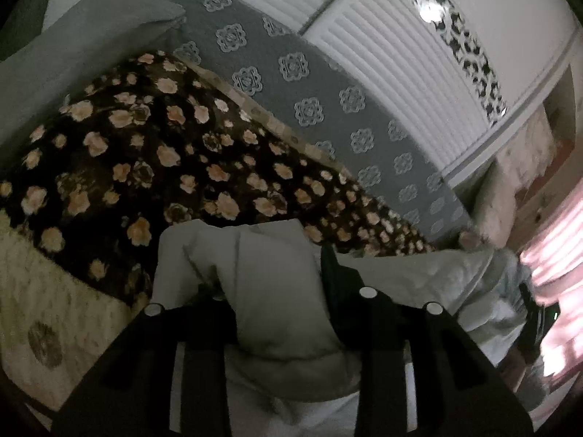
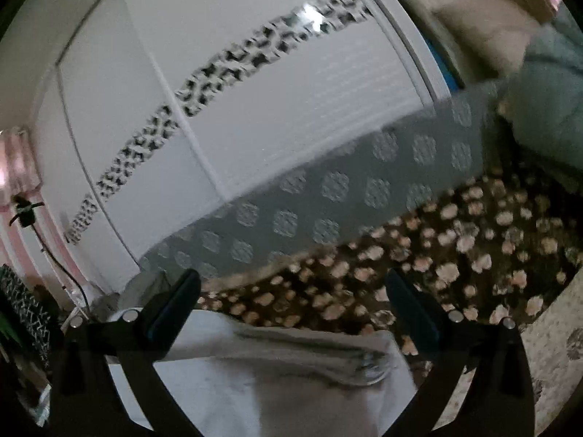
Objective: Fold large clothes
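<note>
A pale grey-white garment (image 1: 277, 291) is bunched up in a thick fold between the fingers of my left gripper (image 1: 266, 276), which is shut on it. The fold hides the left fingertip, and the dark right fingertip (image 1: 329, 260) presses against the cloth's side. More of the garment trails off to the right (image 1: 419, 273) over the bed. In the right wrist view the same garment (image 2: 277, 375) lies flat and low under my right gripper (image 2: 295, 291). That gripper is open wide, its blue-padded fingers (image 2: 182, 295) well apart and touching no cloth.
A dark blanket with peach flowers (image 1: 164, 153) covers the bed, with a cream border (image 1: 43, 309) at its edge. Behind it run a grey patterned strip (image 1: 309, 83) and a white slatted wardrobe (image 2: 291, 91). A grey pillow (image 1: 91, 36) lies at the far left and pink curtains (image 1: 557, 255) hang at the right.
</note>
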Motion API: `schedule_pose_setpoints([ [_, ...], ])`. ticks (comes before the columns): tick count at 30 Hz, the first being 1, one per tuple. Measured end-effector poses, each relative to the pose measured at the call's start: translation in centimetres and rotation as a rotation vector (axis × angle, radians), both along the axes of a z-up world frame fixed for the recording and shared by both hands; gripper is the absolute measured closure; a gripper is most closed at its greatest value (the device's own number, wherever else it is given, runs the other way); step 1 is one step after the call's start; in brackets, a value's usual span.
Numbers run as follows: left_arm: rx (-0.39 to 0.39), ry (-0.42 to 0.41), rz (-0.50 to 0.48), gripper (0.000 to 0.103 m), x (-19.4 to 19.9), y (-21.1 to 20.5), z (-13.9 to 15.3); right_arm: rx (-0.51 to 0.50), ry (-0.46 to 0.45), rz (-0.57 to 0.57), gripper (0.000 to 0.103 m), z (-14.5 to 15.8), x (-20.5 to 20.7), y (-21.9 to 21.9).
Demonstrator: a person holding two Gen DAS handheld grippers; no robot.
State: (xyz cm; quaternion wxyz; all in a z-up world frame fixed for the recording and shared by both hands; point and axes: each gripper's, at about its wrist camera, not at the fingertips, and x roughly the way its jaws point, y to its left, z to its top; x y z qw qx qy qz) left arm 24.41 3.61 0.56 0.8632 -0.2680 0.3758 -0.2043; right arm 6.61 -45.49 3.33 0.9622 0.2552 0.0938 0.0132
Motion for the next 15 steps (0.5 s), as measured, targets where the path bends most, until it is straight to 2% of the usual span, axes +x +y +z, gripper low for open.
schedule_pose_setpoints([
  [1,-0.015,0.000,0.006,0.064,-0.3,0.2,0.2,-0.012,-0.006,0.009,0.002,0.3,-0.5,0.7],
  [4,-0.078,-0.033,0.026,0.043,-1.9,1.1,1.1,-0.074,0.037,0.050,0.002,0.3,-1.6,4.2],
  [5,-0.101,-0.051,0.027,0.027,-2.5,1.6,1.5,-0.089,0.054,0.068,0.002,0.1,-1.8,4.9],
  [6,-0.117,-0.069,0.034,0.003,-2.8,1.9,1.7,-0.114,0.089,0.103,0.002,-0.2,-1.9,6.0],
  [7,-0.112,-0.120,0.079,0.003,-3.6,2.7,2.3,-0.137,0.108,0.125,0.002,-0.3,-2.0,6.7],
  [8,-0.059,-0.191,0.167,0.003,-4.8,3.8,3.5,-0.183,0.119,0.138,0.002,-0.3,-2.3,7.8],
  [9,-0.039,-0.225,0.206,0.003,-5.5,4.6,4.2,-0.228,0.121,0.142,0.002,-0.4,-2.6,8.6],
  [12,-0.045,-0.287,0.261,0.003,-7.3,7.1,6.0,-0.362,0.155,0.148,0.002,-0.7,-2.8,10.9],
  [14,0.022,-0.330,0.268,0.003,-8.6,7.0,7.0,-0.398,0.180,0.152,0.002,-1.1,-2.6,11.8],
  [15,0.085,-0.363,0.255,0.003,-9.5,6.1,7.5,-0.399,0.196,0.154,0.002,-1.3,-2.4,12.0],
])
